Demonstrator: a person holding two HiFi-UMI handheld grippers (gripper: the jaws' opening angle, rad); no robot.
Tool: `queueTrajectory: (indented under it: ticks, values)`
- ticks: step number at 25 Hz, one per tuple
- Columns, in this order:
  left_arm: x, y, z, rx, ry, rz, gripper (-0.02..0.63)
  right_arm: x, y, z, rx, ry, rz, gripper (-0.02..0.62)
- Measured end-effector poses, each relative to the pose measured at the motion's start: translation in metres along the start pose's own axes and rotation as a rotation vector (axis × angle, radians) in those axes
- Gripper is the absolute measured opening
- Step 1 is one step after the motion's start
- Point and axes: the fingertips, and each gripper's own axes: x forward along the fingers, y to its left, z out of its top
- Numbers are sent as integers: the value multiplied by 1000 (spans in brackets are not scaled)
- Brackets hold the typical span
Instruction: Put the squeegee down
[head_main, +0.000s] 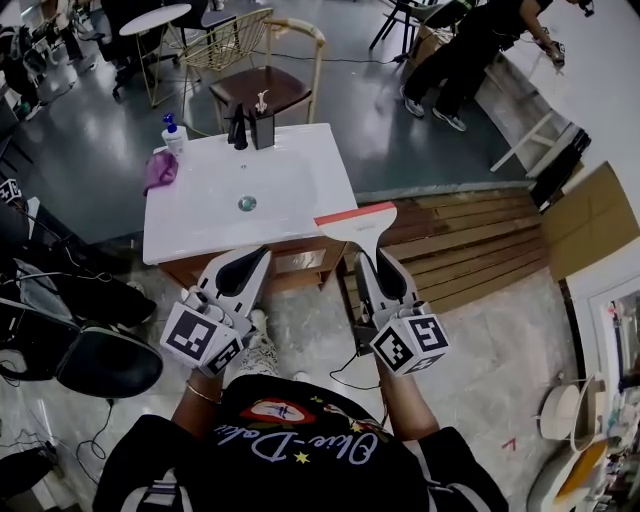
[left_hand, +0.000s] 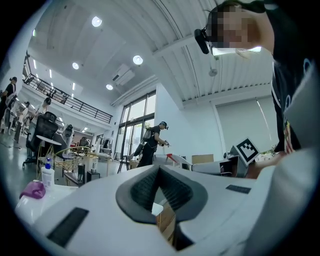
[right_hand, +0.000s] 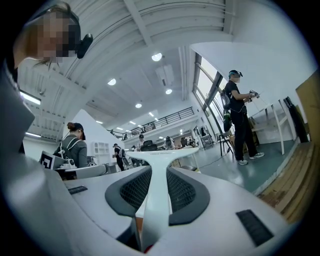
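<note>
**Squeegee not yet down: it's in your right fingers**

Grey workshop floor fills most of the head view, with a white tabletop (head_main: 300, 165) and its sunken basin straight ahead of you at 12 o'clock. A soap bottle (head_main: 174, 133) and a purple cloth (head_main: 160, 170) sit at its far left corner, and a black faucet (head_main: 238, 128) stands at the back edge. The rest of the top is bare.

The task has not been finished. The squeegee (head_main: 357, 222) is off any surface, carried out in front of you with its red-edged blade at 12 o'clock from your right gripper (head_main: 382, 262). In the head view the blade overlaps the tabletop's near right corner. Whether it is over the top or just short of it, you cannot tell from this angle. What is left, as I judge it, is to bring it fully over the bare top, lower it until it rests, and let go.

Your right fingers are clamped on the squeegee's white handle. In the right gripper view the handle runs straight up between the two dark pads, both pressing on it, with the blade spread across the top.

Your left gripper (head_main: 258, 258) is at 9 o'clock from the right one. Its fingers are closed tip to tip with nothing between them, and they touch nothing.
</note>
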Motion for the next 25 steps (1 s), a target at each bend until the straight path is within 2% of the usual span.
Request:
queueTrajectory:
  ticks: [6, 10, 14, 25]
  values:
    - [12, 19, -6, -2, 20, 2, -3, 17, -8, 0, -1, 0, -16, 98]
    - [22, 27, 0, -17, -14, -15, -3, 28, -12, 1, 0, 6, -23, 98]
    - [30, 40, -8, -16, 31, -13, -3, 41, -16, -1, 0, 10, -32, 98]
    - [59, 55, -4, -15, 36, -47, -3, 61, -34, 3, 1, 15, -58, 98]
